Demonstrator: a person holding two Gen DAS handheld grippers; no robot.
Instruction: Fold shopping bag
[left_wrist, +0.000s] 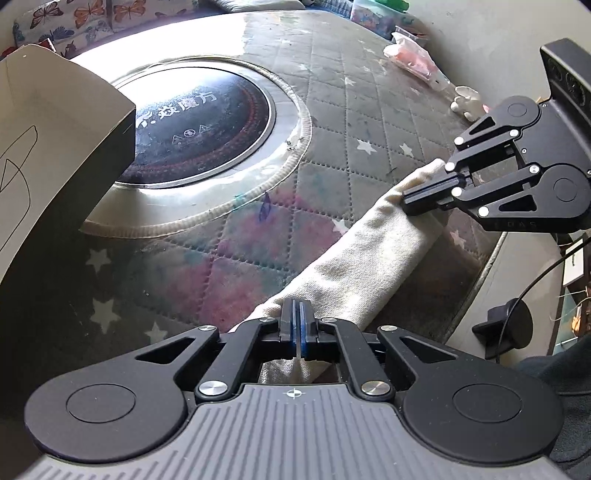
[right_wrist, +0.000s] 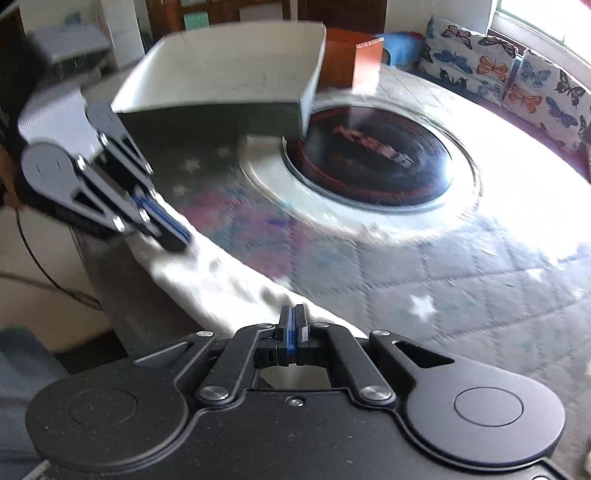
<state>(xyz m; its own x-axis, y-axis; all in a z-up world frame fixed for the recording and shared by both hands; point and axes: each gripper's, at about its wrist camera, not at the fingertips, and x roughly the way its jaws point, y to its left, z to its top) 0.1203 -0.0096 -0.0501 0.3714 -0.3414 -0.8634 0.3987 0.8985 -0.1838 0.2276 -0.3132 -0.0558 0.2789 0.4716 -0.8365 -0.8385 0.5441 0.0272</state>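
Right, we have both claws clamped on cloth. Our left gripper (left_wrist: 297, 314) has its blue-lined black fingers pressed together on the near end of the cream woven fabric shopping bag (left_wrist: 354, 254), which is gathered into a long narrow band. Our right gripper (left_wrist: 424, 197) has its fingers together on the far right end of that same band. From the right wrist camera we see the mirror of it: the right gripper (right_wrist: 293, 321) pinching the bag (right_wrist: 229, 280) close in, and the left gripper (right_wrist: 173, 229) gripping the other end up at the left, somewhat blurred.

Moving outward, we have the bag stretched between the two claws along the near edge of the round table, on the quilted grey star-print table cover (left_wrist: 221, 266) with its pink and blue stains. Beyond the bag, in the middle of the table, sits the round black glass cooktop (left_wrist: 207, 129) with white lettering, ringed by a silver metal rim (left_wrist: 291, 147).

On the left we see a tall open cardboard box (left_wrist: 55, 147) standing on the table, just beside the cooktop. Far right, a clear plastic packet with pink contents (left_wrist: 413, 59) lies near the table edge, with a small white figurine (left_wrist: 465, 101) close by. Butterfly-print cushions (right_wrist: 517, 74) line the far side.
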